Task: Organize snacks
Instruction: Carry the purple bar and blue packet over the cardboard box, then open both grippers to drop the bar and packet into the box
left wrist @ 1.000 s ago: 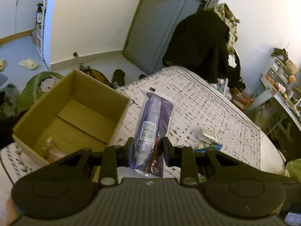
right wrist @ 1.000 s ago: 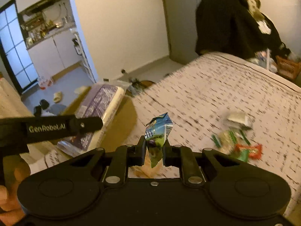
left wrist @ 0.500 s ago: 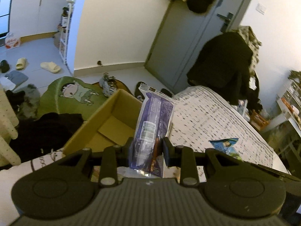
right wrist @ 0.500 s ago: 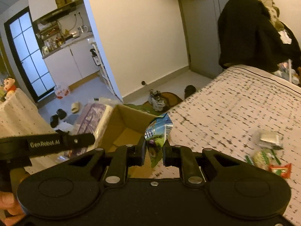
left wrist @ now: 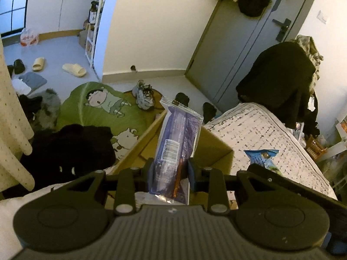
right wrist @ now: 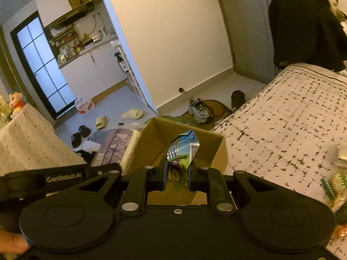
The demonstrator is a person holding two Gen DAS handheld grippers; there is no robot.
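My left gripper (left wrist: 170, 174) is shut on a long purple snack packet (left wrist: 176, 149) that stands upright between the pads, over the open cardboard box (left wrist: 216, 149). My right gripper (right wrist: 177, 176) is shut on a small blue and green snack packet (right wrist: 181, 151), held above the same cardboard box (right wrist: 156, 136). That blue packet (left wrist: 261, 157) shows at the right in the left wrist view. The purple packet (right wrist: 116, 145) and the left gripper's black arm (right wrist: 60, 176) appear at the left in the right wrist view. The box's inside is mostly hidden.
The box sits at the corner of a bed with a patterned cover (right wrist: 292, 119). More loose snacks (right wrist: 334, 179) lie on the bed at the right. On the floor beyond are a green cartoon mat (left wrist: 97, 106), dark clothes (left wrist: 67, 149), shoes (left wrist: 143, 95) and slippers (left wrist: 73, 69).
Both grippers have swung left from over the bed to over the box, each keeping its packet. The floor and kitchen doorway have come into view.
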